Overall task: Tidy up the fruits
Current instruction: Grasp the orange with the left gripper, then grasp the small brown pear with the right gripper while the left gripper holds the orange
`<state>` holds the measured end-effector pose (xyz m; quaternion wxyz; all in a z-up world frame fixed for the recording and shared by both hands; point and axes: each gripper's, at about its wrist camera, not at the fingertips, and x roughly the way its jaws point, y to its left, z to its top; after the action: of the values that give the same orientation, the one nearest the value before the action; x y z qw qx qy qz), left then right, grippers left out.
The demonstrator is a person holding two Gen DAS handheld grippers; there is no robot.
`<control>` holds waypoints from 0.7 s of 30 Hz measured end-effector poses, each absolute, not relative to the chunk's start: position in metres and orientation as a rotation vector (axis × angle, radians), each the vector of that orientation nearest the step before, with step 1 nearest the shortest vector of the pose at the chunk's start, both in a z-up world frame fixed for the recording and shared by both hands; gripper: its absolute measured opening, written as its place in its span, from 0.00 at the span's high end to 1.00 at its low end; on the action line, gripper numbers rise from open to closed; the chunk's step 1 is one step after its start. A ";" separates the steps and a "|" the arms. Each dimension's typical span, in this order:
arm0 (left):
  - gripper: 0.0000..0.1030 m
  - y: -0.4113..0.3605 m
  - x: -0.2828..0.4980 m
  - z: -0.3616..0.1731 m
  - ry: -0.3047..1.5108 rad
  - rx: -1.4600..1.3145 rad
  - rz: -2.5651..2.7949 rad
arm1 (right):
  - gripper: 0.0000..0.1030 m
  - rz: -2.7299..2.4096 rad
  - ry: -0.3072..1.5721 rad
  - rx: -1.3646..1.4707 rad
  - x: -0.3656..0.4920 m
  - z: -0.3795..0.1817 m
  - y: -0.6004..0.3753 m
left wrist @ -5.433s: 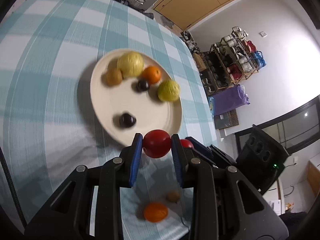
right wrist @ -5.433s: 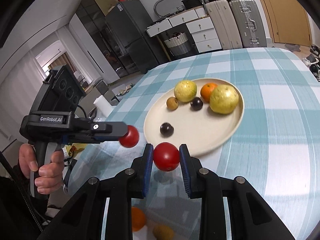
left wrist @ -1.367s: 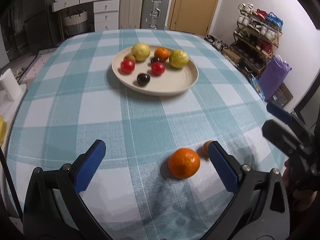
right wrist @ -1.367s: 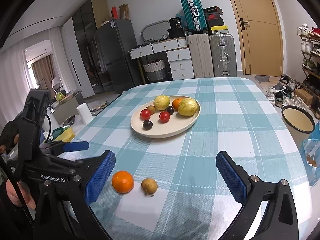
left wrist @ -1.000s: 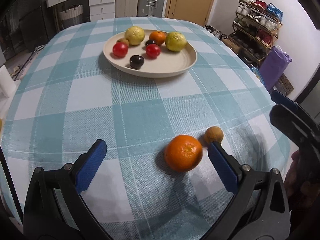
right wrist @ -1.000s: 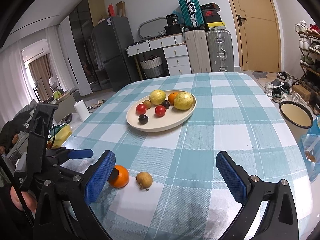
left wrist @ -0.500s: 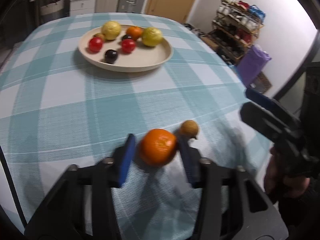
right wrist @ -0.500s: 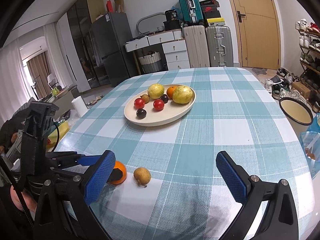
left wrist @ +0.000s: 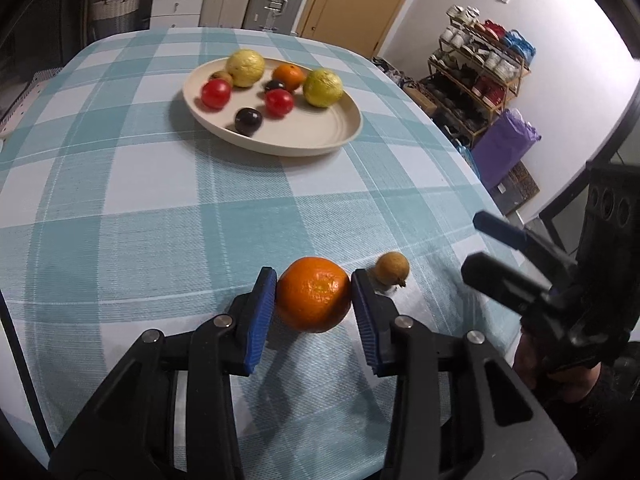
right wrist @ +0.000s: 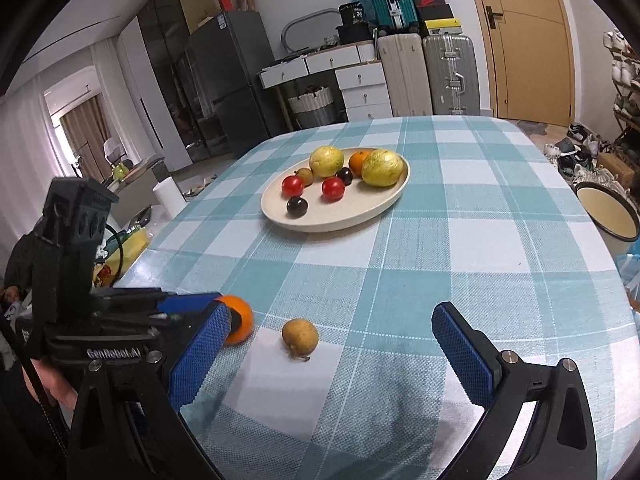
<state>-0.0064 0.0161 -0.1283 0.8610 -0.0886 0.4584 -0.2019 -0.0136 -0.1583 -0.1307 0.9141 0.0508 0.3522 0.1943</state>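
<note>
The left gripper has just been closing, and its two blue pads now press on either side of an orange that sits on the checked tablecloth. The orange fills the narrow gap between the pads and touches the cloth. Just beyond the right-hand pad lies a small brown fruit, close to the orange but apart from it.

The right gripper stands wide open with nothing held. The small brown fruit lies on the cloth ahead of the gap between its fingers, nearer the left one, and touches neither pad.

Farther out from both pairs of fingers, near the middle of the table, is a cream plate. On it lie two yellow-green fruits, a second orange, two red fruits, two dark plums and a small brown one at the far rim.

Seen from the left wrist, the right gripper and the hand holding it are to the right of the fingers, past the table edge.
</note>
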 end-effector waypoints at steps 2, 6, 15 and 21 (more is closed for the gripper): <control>0.66 0.022 -0.006 -0.126 0.956 -0.193 -0.416 | 0.00 0.404 0.735 0.105 -0.012 -0.133 -0.157; 0.66 0.032 -0.004 -0.121 0.943 -0.209 -0.406 | 0.00 0.411 0.758 0.092 -0.010 -0.139 -0.152; 0.66 0.051 0.001 -0.119 0.935 -0.256 -0.369 | 0.06 0.460 0.793 0.052 -0.005 -0.149 -0.132; 0.66 0.054 0.005 -0.118 0.932 -0.257 -0.361 | 0.29 0.486 0.845 0.059 0.004 -0.159 -0.127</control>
<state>0.0049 0.0541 -0.1175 0.8698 -0.1230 0.4456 -0.1725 0.0044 -0.1266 -0.1590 0.8831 0.0282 0.4059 0.2335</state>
